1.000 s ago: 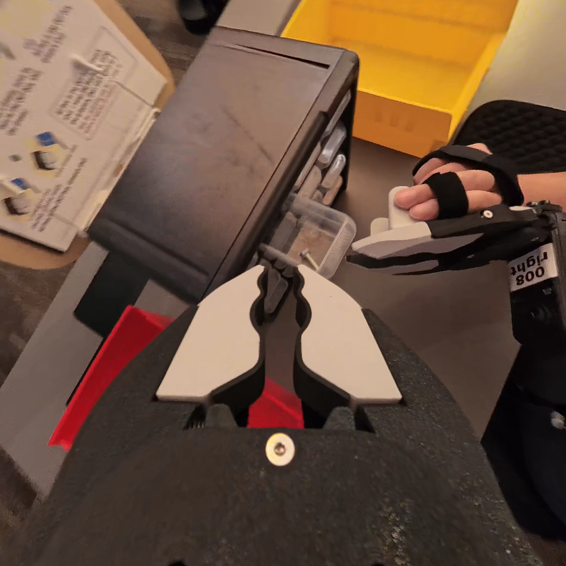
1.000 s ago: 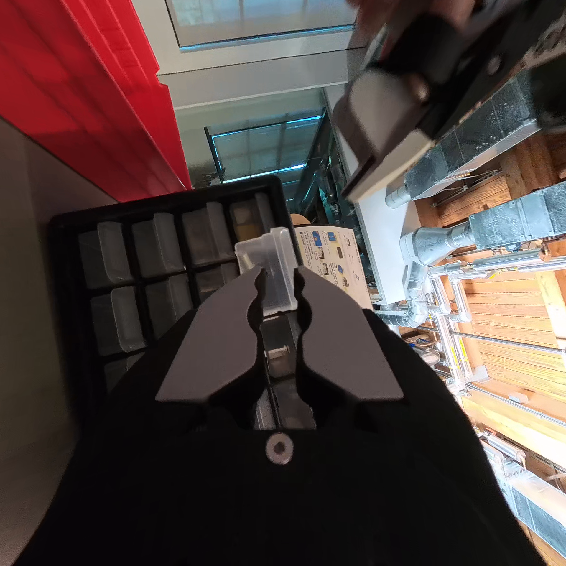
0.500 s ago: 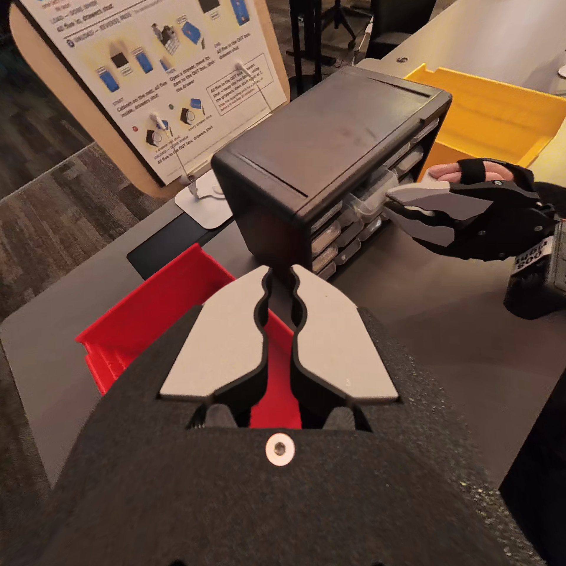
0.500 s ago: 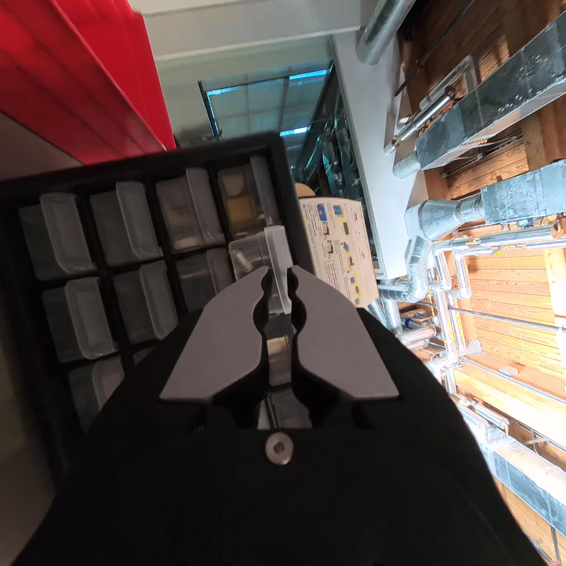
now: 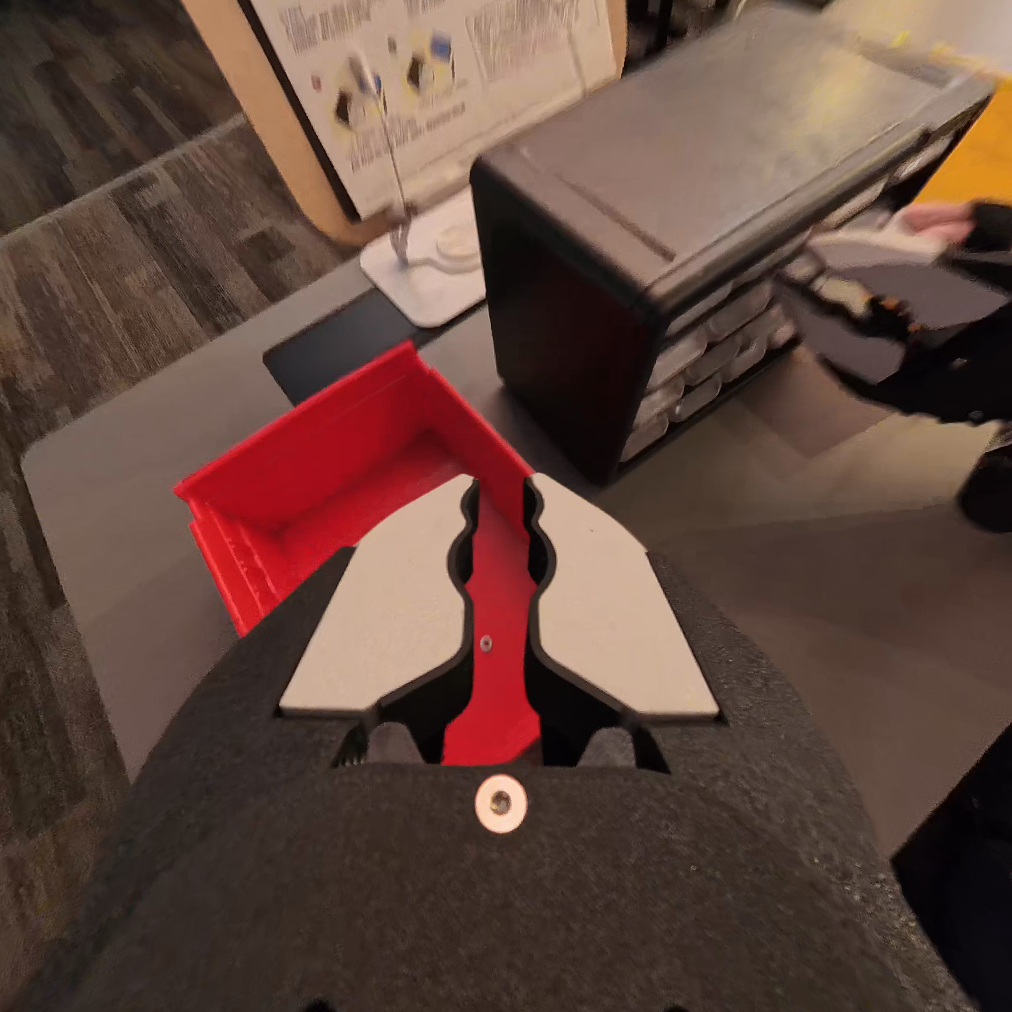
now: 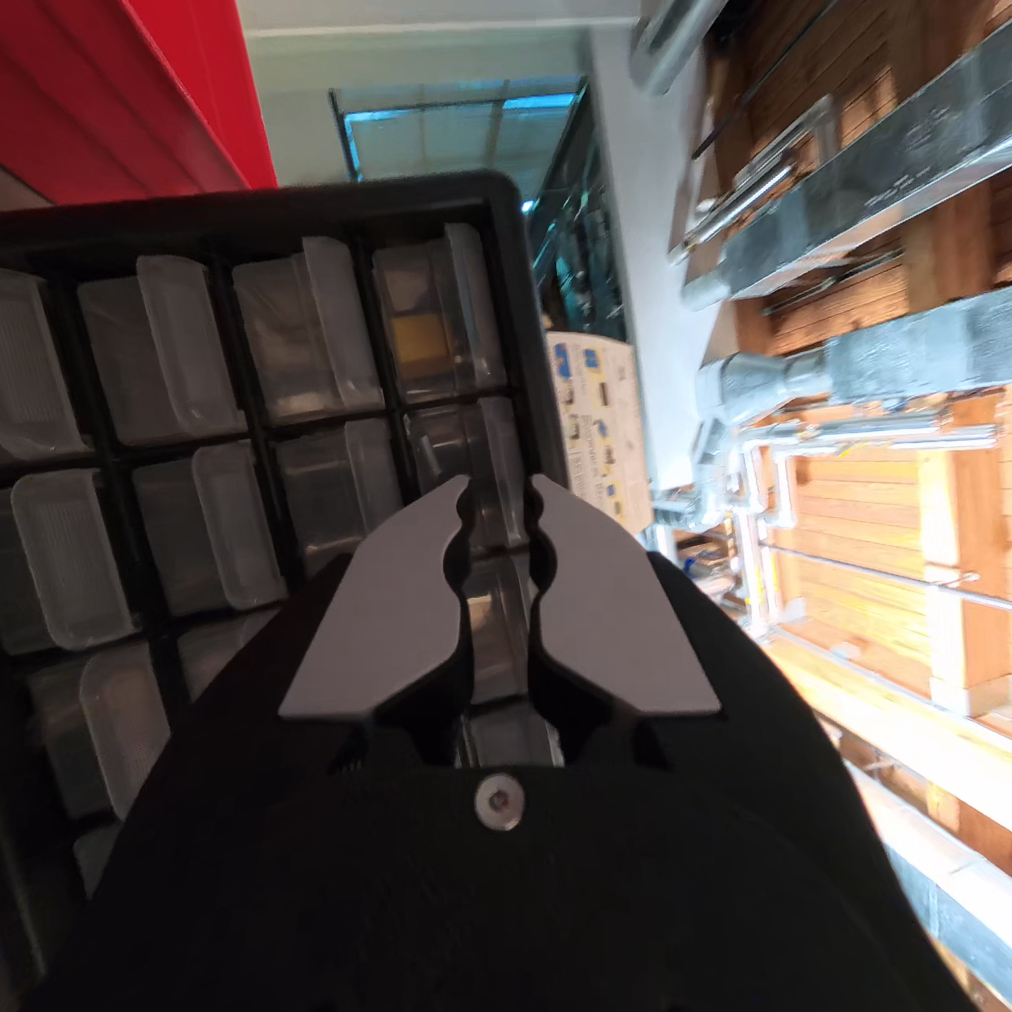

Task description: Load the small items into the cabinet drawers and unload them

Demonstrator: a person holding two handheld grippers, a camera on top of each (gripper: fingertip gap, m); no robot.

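A: Left tool (image 5: 499,487) hangs over the red bin (image 5: 350,465), slack and empty, a screw (image 5: 485,644) lying below it.

B: Right tool (image 6: 499,484), parted and empty, faces the cabinet (image 6: 263,219); a drawer (image 6: 487,471) just ahead. Misaligned, it could skid off the tab.

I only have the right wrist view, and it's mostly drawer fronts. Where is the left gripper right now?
Observer: The left gripper hangs over the red bin, beside the black cabinet.
Operator: Is it holding anything?
Observer: No, its fingers are apart with nothing between them.
Operator: Anything in that bin?
Observer: One small metal item lies on its floor.
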